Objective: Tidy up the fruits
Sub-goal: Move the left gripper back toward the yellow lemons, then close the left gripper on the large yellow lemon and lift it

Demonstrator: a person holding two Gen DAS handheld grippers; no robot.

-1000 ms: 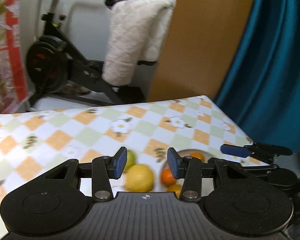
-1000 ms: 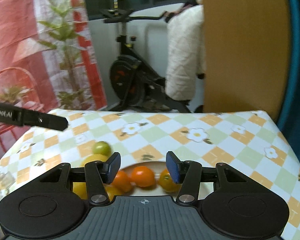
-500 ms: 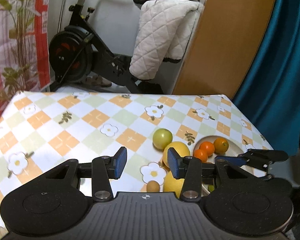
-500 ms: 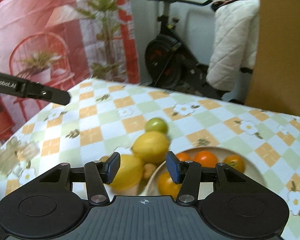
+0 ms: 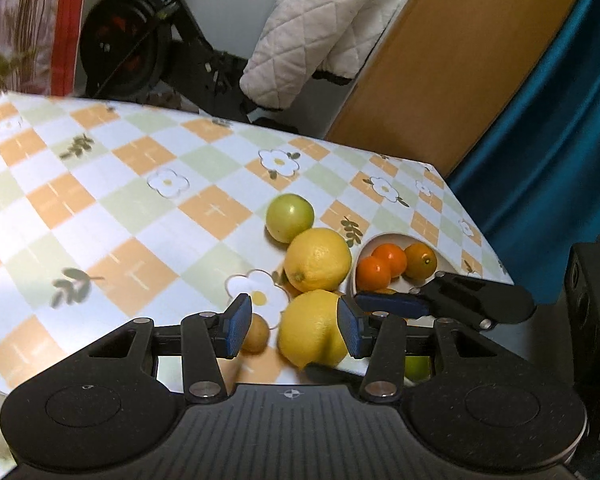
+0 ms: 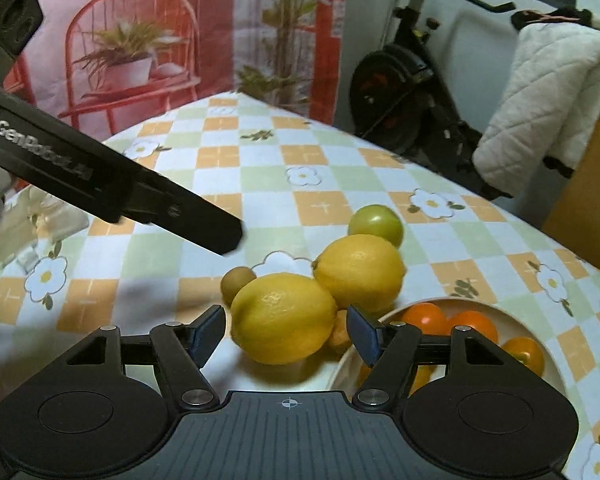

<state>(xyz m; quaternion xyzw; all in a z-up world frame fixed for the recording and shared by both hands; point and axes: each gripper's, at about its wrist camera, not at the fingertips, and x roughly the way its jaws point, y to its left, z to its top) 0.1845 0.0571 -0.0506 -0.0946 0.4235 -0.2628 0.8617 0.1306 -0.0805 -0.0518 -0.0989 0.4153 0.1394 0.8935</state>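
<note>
Two lemons lie on the checked tablecloth beside a bowl [image 6: 548, 356] of oranges [image 6: 474, 324]. The near lemon [image 6: 283, 316] sits between the fingers of my right gripper [image 6: 285, 334], whose jaws are opening; gaps show on both sides and the pads do not press it. Behind it lie the far lemon [image 6: 360, 270], a green fruit [image 6: 376, 220] and a small brown fruit [image 6: 237, 282]. My left gripper [image 5: 293, 330] hovers open over the near lemon [image 5: 312, 328] and the small brown fruit [image 5: 255, 334]. One of its fingers [image 6: 139, 200] reaches in from the left, clear of the fruit.
An exercise bike [image 6: 396, 96] with a white quilted cloth [image 6: 540, 100] stands past the table's far edge. A wooden panel [image 5: 460, 60] and a teal curtain [image 5: 560, 140] close off the right. A clear plastic item [image 6: 19, 232] lies at the table's left.
Both grippers have sunk closer to the fruit. The right gripper has swung from the bowl to the lemons and its jaws have widened around the near lemon.
</note>
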